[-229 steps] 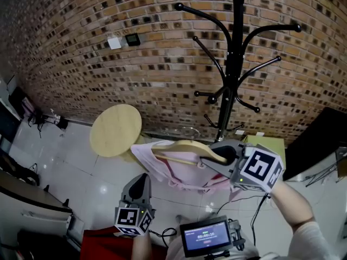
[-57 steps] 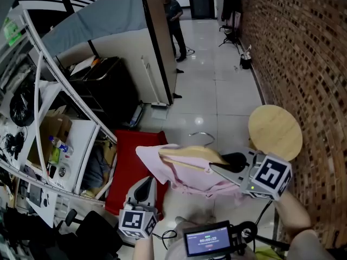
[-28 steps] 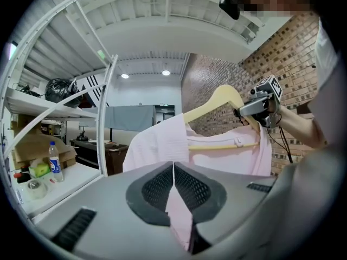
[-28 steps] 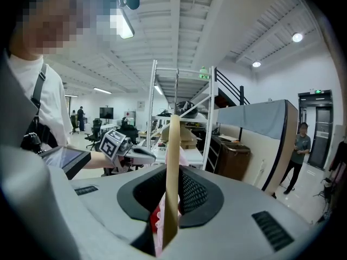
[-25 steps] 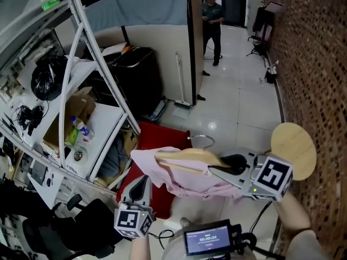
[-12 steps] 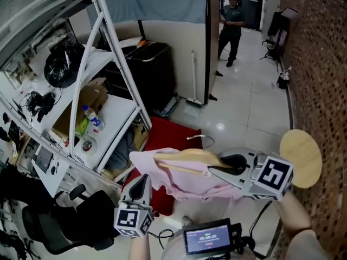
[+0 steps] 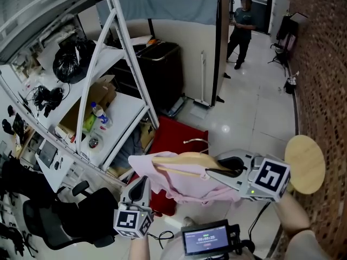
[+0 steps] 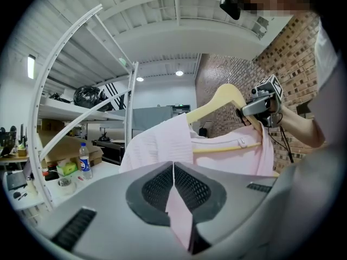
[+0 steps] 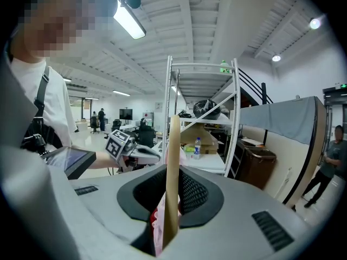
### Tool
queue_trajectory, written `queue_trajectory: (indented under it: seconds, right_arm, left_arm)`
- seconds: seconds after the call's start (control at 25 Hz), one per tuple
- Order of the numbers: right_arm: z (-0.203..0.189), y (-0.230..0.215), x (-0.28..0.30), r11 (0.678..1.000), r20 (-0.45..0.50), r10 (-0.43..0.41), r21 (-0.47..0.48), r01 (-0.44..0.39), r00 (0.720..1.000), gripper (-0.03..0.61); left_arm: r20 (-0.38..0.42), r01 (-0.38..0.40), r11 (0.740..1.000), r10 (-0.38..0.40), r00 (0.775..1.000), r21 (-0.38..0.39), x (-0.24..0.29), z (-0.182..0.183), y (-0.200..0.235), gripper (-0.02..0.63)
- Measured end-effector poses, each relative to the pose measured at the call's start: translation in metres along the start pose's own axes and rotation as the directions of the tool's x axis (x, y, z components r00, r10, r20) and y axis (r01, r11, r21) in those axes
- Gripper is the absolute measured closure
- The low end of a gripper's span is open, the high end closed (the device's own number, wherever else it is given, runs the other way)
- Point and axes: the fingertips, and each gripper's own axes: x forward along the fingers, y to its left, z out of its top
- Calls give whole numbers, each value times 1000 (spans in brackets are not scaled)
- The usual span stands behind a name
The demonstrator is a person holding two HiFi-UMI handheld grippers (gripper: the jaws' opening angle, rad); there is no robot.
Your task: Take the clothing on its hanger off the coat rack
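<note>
above the glossy white floor (image 7: 255, 112) and a red mat (image 7: 171, 137), beside a white metal shelving rack (image 7: 127, 64), the right gripper (image 7: 214, 171) is clamped tight on one arm of the pale wooden hanger (image 7: 181, 158), holding it up in the air. the light pink garment (image 7: 184, 186) drapes over that hanger. lower and to the left, the left gripper (image 7: 142, 184) has its jaws closed on a fold of the garment's hanging fabric.

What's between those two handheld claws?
A pink garment on a wooden hanger, seen in the head view: right gripper clamps the hanger, left gripper pinches the garment.
</note>
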Motion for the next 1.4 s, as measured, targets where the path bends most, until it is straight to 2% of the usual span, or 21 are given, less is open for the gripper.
queue_trajectory:
  seconds: [0.8,1.4]
  right_arm:
    - [29,1,99,994,8,100,-46,-100,995,545]
    - [46,11,175,977,1,201,-76,-200,980,545]
  left_arm:
    - [7,-93,996,93,996,-8,-23,-14,95,601]
    - [3,-168,985,168,986,-26,-47,-28,154,601]
